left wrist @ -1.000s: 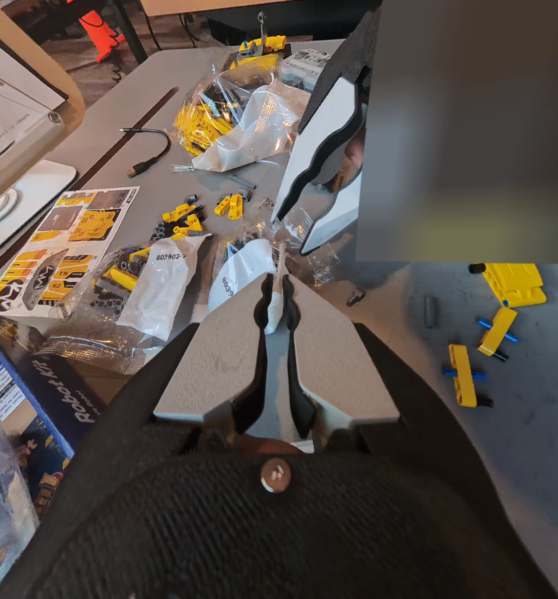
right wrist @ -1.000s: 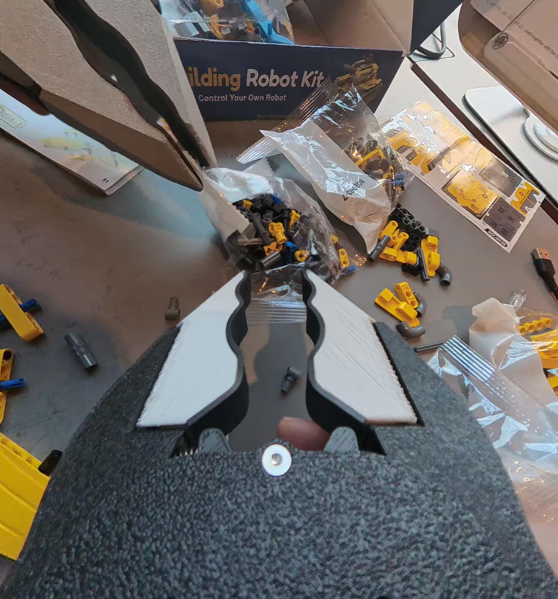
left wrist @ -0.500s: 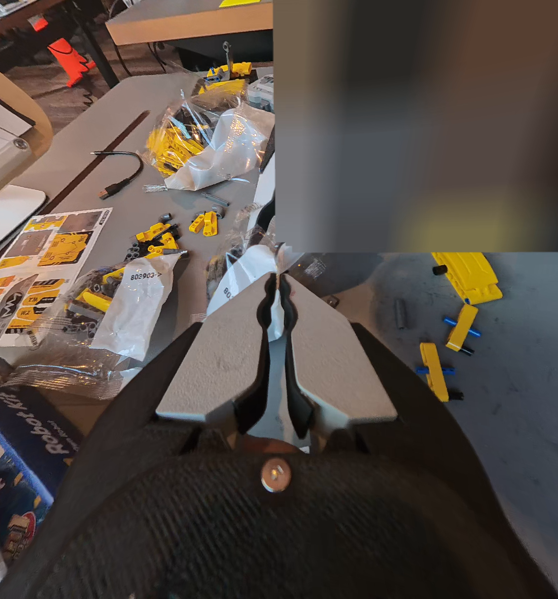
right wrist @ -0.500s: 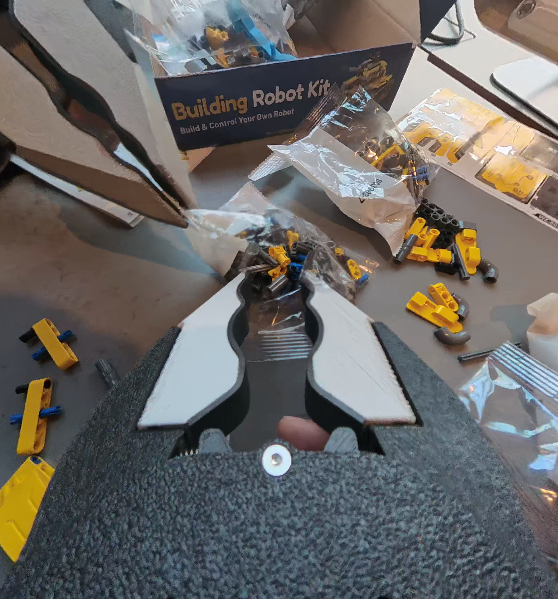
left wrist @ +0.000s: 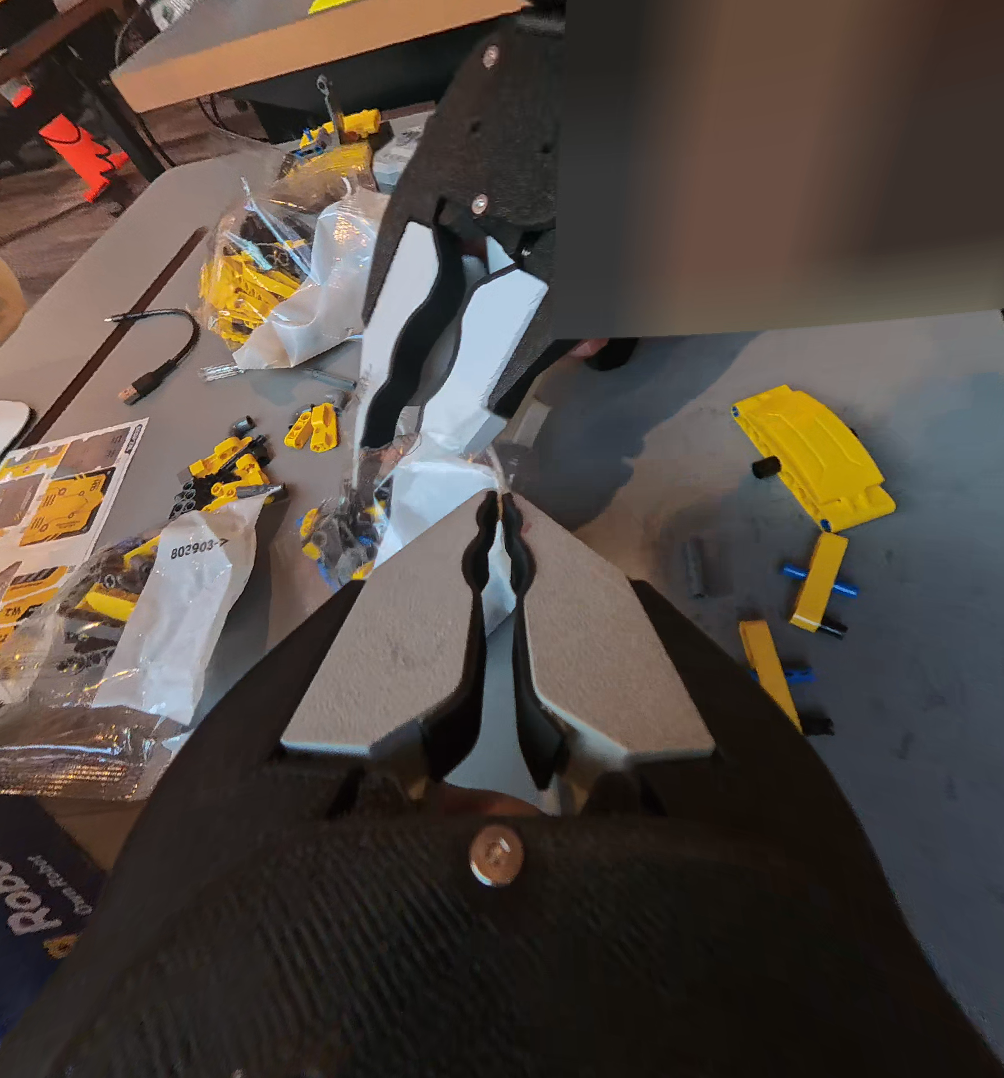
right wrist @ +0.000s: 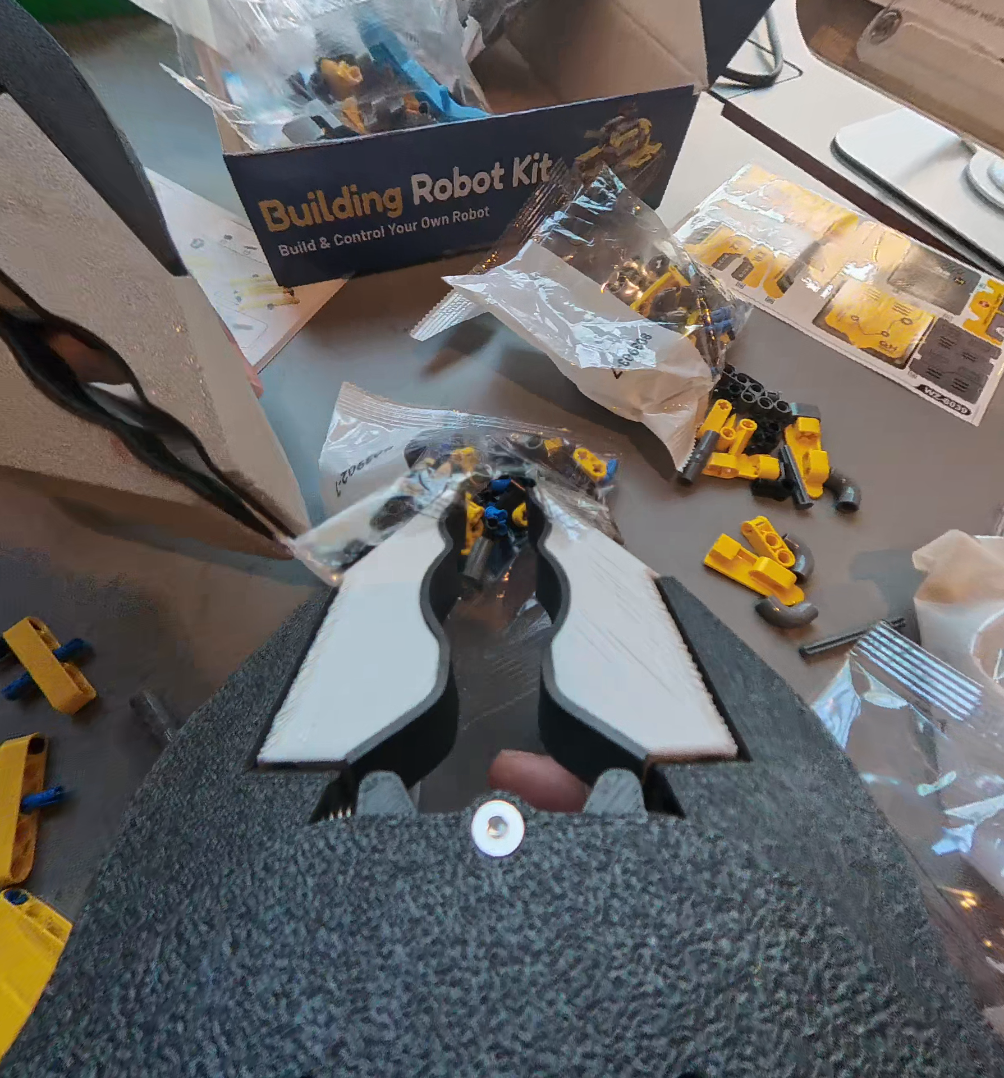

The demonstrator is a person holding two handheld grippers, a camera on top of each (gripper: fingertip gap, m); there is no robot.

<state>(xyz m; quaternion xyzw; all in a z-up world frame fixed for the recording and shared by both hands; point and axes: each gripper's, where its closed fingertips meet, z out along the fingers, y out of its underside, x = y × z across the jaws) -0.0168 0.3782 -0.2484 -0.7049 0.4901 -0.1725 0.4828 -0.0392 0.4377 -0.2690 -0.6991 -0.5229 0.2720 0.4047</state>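
Left gripper (left wrist: 499, 501): fingers pressed almost together on a white-backed corner of a small clear bag (left wrist: 429, 490). I read that as a firm pinch on the film only, with no parts in the grip.

Right gripper (right wrist: 496, 501): fingers at a medium gap, not clamped. The bag's bulging middle sits right at the tips, and I see black, yellow and blue parts showing between them. I cannot tell whether the tips press the film or only touch it.

Relation noted: the bag lies straight ahead of the right fingers, its long axis running across them from the left gripper's pinch toward the far right. The two grippers face each other over it, tips close together. The pinched end is lifted; the rest sags toward the table (left wrist: 925, 758).

Bag condition: thin, crinkled and glossy, with a white panel on one face and small pins and connectors heaped loose inside.

Surroundings, from the right wrist view:
- Far: dark blue box (right wrist: 458, 192) holding more bags.
- Far right: a second bag (right wrist: 592, 326) with parts spilled at its mouth, then a sticker sheet (right wrist: 867, 303).
- Right: loose yellow connectors (right wrist: 756, 560).
- Near left: yellow beams (right wrist: 44, 665) with blue pins.
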